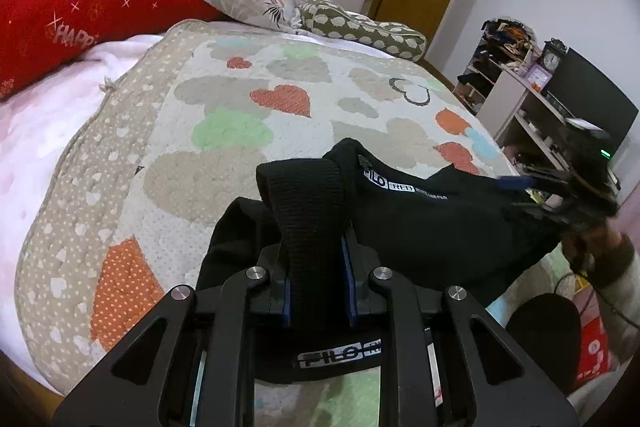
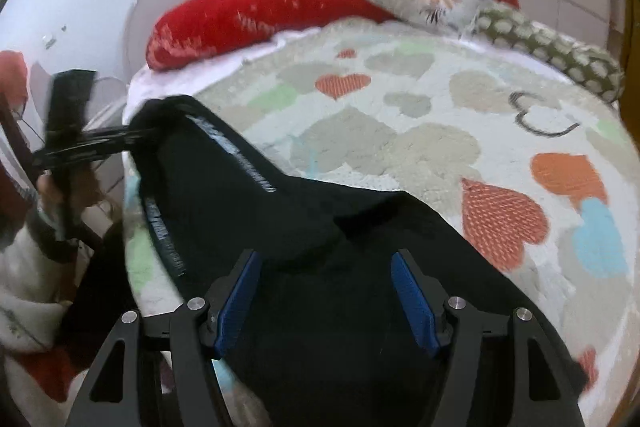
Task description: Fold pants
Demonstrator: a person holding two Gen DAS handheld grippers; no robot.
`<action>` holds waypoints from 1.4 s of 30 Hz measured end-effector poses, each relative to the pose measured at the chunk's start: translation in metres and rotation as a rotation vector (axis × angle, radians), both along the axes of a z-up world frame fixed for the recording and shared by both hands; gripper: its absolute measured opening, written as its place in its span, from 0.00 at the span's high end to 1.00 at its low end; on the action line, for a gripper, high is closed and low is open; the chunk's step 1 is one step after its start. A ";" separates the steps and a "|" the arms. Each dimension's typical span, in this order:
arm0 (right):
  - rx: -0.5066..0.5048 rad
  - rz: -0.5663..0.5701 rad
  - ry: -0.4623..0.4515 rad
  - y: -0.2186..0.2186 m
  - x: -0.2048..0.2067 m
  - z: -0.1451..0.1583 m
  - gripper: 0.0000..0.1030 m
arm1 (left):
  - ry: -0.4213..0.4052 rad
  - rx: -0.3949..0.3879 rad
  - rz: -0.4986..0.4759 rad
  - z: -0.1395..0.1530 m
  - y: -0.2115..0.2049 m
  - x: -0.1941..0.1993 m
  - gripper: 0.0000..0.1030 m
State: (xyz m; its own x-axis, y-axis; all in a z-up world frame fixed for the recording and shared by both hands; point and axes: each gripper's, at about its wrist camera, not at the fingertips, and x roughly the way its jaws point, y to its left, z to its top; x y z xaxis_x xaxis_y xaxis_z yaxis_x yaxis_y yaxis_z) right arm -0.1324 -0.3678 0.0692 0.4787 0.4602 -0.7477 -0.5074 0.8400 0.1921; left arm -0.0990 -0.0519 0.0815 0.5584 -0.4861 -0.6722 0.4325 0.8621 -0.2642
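We see the black pants [image 1: 420, 219] spread over the near edge of the heart-patterned quilt [image 1: 248, 95]. The left gripper [image 1: 316, 259] pinches their ribbed waistband [image 1: 304, 195] between closed jaws. The right gripper [image 2: 326, 291] stands spread apart over the cloth, pads [image 2: 408, 291] clear of it.

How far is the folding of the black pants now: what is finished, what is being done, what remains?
Done: the black pants lie partly on the heart-patterned quilt. In hand: the left gripper is shut on the ribbed waistband; the right gripper is open above the cloth. Left: no neat fold shows; the pants are bunched and need smoothing and folding.
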 end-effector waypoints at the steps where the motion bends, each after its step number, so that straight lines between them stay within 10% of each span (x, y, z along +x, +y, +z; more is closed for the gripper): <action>1: 0.004 0.014 0.036 0.000 0.008 -0.007 0.36 | -0.004 0.001 -0.006 0.001 0.001 -0.001 0.83; 11: -0.082 0.075 0.038 0.016 0.017 -0.023 0.98 | -0.014 0.023 -0.034 0.001 -0.007 0.015 0.83; 15: -0.206 -0.111 -0.194 -0.013 0.044 0.052 1.00 | -0.085 0.044 -0.036 0.031 -0.020 0.054 0.83; 20: -0.019 -0.169 -0.344 -0.040 0.041 0.132 1.00 | -0.187 0.043 -0.056 0.073 -0.041 0.082 0.83; 22: 0.011 -0.140 -0.290 -0.035 0.040 0.119 0.91 | -0.217 0.056 -0.096 0.074 -0.044 0.070 0.83; 24: 0.044 -0.072 -0.196 -0.023 0.042 0.085 0.44 | -0.244 0.093 -0.109 0.070 -0.046 0.059 0.83; 26: 0.083 -0.013 -0.119 -0.012 0.049 0.058 0.36 | -0.249 0.121 -0.111 0.066 -0.046 0.052 0.83; 32: 0.147 0.100 0.093 0.028 0.084 -0.010 0.38 | -0.271 0.126 -0.112 0.072 -0.029 0.043 0.83; 34: 0.160 0.106 0.103 0.029 0.085 -0.015 0.70 | -0.267 0.129 -0.112 0.071 -0.025 0.045 0.83; 36: 0.074 0.110 0.025 0.039 0.083 -0.007 0.92 | -0.251 0.143 -0.106 0.065 -0.026 0.053 0.83; 42: -0.108 -0.043 -0.260 0.030 0.083 0.084 0.94 | -0.227 0.104 0.005 0.071 -0.035 0.099 0.83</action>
